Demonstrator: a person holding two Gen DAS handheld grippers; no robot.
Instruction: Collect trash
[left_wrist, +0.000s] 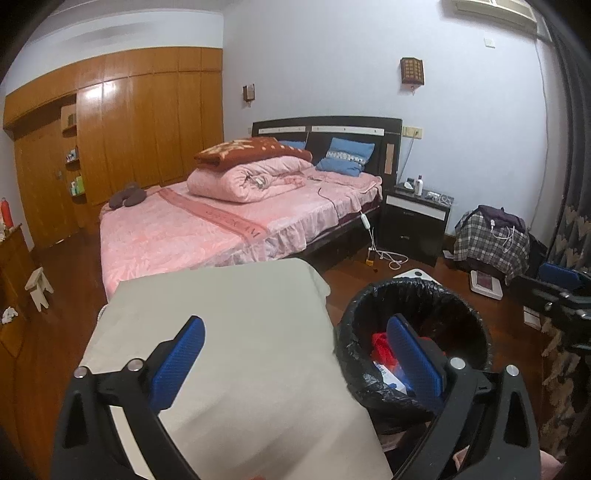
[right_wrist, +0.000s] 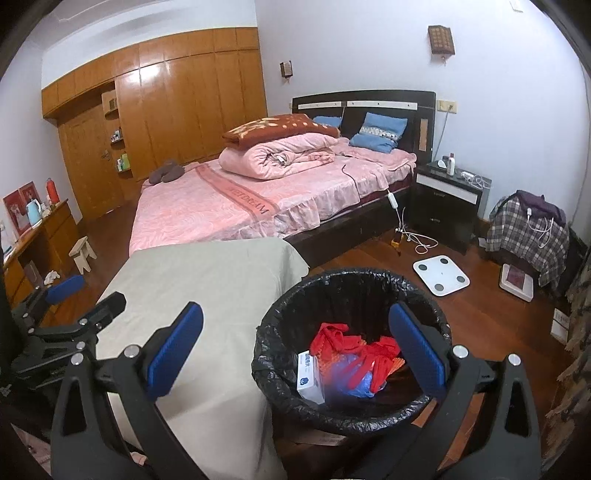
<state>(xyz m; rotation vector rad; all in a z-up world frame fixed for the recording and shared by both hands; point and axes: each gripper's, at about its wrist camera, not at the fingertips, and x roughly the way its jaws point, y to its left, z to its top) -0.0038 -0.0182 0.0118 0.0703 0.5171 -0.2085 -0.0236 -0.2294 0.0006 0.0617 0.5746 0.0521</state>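
Note:
A round bin with a black liner (right_wrist: 291, 295) stands on the wood floor beside a table under a beige cloth (right_wrist: 207, 273). In the bin lie a red net bag (right_wrist: 332, 341), a white box (right_wrist: 309, 376) and a blue plastic bag (right_wrist: 360, 384). My right gripper (right_wrist: 295, 343) is open and empty above the bin's near rim. My left gripper (left_wrist: 295, 350) is open and empty over the cloth table (left_wrist: 240, 325), with its right finger in front of the bin (left_wrist: 461, 299). The left gripper also shows at the left of the right wrist view (right_wrist: 70, 295).
A bed with pink bedding (right_wrist: 240, 206) stands behind the table. A white scale (right_wrist: 441, 275), cables (right_wrist: 417, 240), a black nightstand (right_wrist: 447, 206) and a plaid-covered pile (right_wrist: 524, 232) are to the right. A small stool (right_wrist: 83, 253) and a wooden dresser (right_wrist: 37, 240) are at the left.

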